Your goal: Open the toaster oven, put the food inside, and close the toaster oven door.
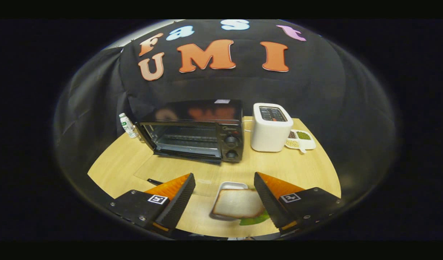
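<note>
Now gripper (224, 196) wide open, fingers flanking bread slice (238, 203), not gripping.

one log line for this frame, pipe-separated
toaster oven: door down, open | bread slice: on white tray, between fingers, untouched | gripper: open | step: grasp bread

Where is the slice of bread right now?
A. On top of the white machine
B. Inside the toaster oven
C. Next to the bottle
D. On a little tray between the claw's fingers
D: the bread lies on a small white tray between the open claw's fingers, which do not touch it.
</note>
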Motion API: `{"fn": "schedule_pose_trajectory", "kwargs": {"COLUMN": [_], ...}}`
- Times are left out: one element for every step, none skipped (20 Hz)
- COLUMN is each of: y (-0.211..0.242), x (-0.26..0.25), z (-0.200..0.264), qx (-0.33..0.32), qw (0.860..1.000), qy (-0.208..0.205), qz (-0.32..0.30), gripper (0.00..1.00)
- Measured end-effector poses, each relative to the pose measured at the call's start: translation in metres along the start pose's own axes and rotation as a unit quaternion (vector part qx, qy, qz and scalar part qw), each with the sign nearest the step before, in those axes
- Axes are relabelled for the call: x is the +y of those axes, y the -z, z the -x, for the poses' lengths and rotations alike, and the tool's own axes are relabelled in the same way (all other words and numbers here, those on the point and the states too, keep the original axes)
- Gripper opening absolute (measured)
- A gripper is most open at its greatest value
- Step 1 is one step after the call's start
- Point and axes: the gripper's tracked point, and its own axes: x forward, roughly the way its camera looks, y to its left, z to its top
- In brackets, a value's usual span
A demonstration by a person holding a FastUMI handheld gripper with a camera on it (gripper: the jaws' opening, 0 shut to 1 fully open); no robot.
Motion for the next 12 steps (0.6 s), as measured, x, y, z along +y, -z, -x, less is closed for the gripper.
{"fn": "schedule_pose_trajectory", "kwargs": {"y": [0.006,0.013,0.020,0.028,0.039,0.047,0.055,0.063,0.070,0.077,0.084,0.089], "x": [-0.008,-0.015,-0.023,-0.026,-0.030,-0.034,-0.036,-0.038,-0.039,-0.041,-0.044,-0.044], "z": [0.000,0.000,-0.001,-0.005,-0.008,-0.010,-0.011,-0.014,-0.018,-0.023,-0.028,-0.032], "qx": [0.009,0.017,0.023,0.036,0.047,0.057,0.064,0.072,0.080,0.088,0.097,0.101], "qw": [1.000,1.000,1.000,0.999,0.998,0.997,0.996,0.995,0.993,0.991,0.989,0.987], "qy": [0.002,0.002,0.003,0.002,0.000,-0.003,-0.010,-0.014,-0.019,-0.019,-0.021,-0.025], "qz": [-0.001,-0.004,-0.012,-0.024,-0.037,-0.050,-0.061,-0.074,-0.084,-0.096,-0.107,-0.120], "gripper": [0.98,0.98,0.98,0.98,0.98,0.98,0.98,0.98,0.98,0.99,0.99,1.00]}}
